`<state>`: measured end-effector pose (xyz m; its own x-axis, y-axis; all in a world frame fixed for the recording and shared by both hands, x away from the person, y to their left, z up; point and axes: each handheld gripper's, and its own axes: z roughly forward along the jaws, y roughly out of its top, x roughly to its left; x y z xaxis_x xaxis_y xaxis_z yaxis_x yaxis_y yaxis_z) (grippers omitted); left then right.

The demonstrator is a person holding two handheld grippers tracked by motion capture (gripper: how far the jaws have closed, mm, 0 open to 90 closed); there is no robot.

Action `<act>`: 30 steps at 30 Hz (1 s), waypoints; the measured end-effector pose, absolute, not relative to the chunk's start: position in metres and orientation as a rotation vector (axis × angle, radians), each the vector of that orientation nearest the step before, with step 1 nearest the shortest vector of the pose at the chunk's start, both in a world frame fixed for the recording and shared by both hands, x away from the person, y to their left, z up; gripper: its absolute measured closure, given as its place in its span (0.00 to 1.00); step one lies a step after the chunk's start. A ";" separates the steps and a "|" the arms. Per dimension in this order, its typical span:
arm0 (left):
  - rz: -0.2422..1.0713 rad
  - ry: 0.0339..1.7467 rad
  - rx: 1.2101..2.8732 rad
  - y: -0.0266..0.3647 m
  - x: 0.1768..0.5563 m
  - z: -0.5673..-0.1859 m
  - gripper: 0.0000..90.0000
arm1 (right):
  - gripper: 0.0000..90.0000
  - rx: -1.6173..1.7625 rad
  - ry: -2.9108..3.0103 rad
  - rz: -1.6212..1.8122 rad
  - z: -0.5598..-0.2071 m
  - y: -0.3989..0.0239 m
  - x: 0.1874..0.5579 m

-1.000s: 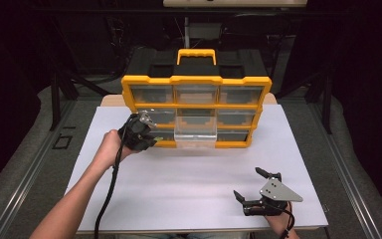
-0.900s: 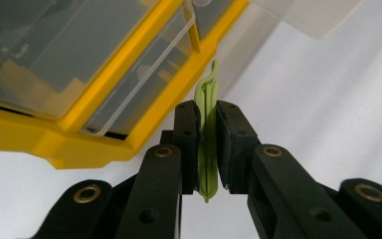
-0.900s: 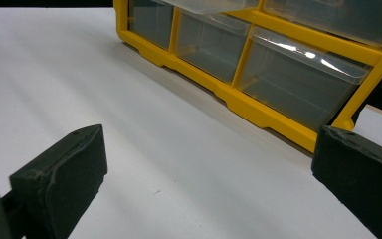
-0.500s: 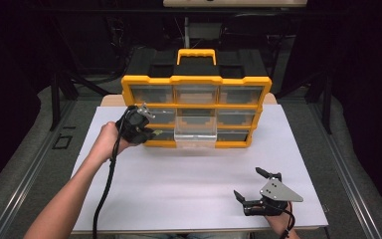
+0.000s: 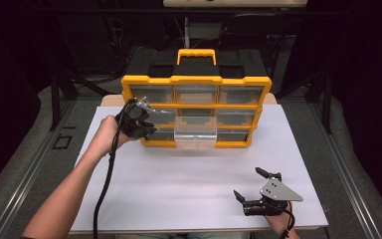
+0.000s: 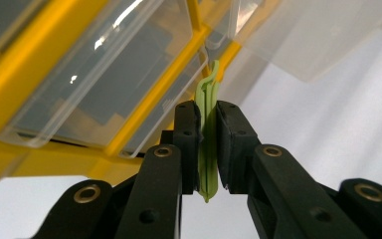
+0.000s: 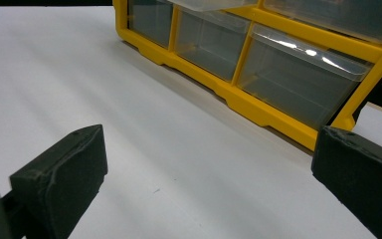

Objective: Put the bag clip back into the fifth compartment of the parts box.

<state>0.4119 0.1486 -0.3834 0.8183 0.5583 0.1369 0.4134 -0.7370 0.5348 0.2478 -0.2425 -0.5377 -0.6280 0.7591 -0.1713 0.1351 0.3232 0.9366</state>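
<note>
My left gripper [image 6: 207, 149] pinches a thin green strip [image 6: 207, 129] beside the organizer [image 5: 196, 82]; the right gripper [image 5: 252, 191] gapes empty. The strip could twist loose against a drawer edge.

Looks like a recording lab or studio rather than a home. Dark, blacked-out surroundings with black stands [image 5: 59, 94] and cables behind a plain white worktop [image 5: 179, 184]. Grey floor [image 5: 25, 149] on both sides, marked with a small taped square [image 5: 61, 143]. Lit strip overhead [image 5: 234, 2] at the far edge. On the worktop, a yellow parts organiser [image 5: 196, 112] with clear drawers, workshop-style storage. Cabled hand-held gripper [image 5: 138, 119] with its own camera, test-rig equipment.
</note>
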 end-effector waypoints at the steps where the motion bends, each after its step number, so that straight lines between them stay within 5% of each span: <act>1: 0.389 0.714 2.510 0.148 0.412 -0.382 0.89 | 0.01 0.787 1.980 1.320 -0.538 -0.243 0.248; 30: 0.431 0.639 2.511 0.130 0.418 -0.338 0.89 | 0.01 0.795 1.986 1.309 -0.538 -0.244 0.248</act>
